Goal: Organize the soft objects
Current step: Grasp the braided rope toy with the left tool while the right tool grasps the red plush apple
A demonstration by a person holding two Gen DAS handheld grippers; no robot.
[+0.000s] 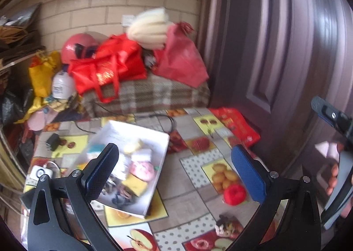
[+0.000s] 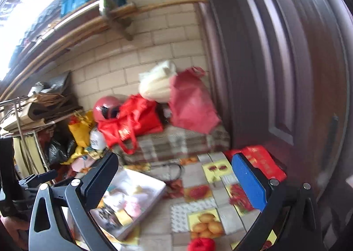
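A white box [image 1: 158, 140] lies on the fruit-print tablecloth and holds several soft items: a pink donut-shaped one [image 1: 142, 170], a yellow sponge [image 1: 135, 184], white and cream pieces, and dark ones. A red yarn ball [image 1: 234, 194] lies on the cloth to the right of the box; it also shows in the right wrist view [image 2: 201, 244]. A small dark and white object [image 1: 225, 224] lies nearer. My left gripper [image 1: 176, 171] is open and empty above the box's right edge. My right gripper [image 2: 176, 184] is open and empty, higher up; the box [image 2: 154, 191] is below it.
Red bags [image 1: 110, 65], a red helmet [image 1: 77, 45], a cream bundle [image 1: 150, 28] and a white bottle [image 1: 62, 86] pile on a plaid cushion [image 1: 154, 94] at the back. A brown door [image 1: 286, 52] stands right. A charger [image 1: 53, 140] and cable lie left.
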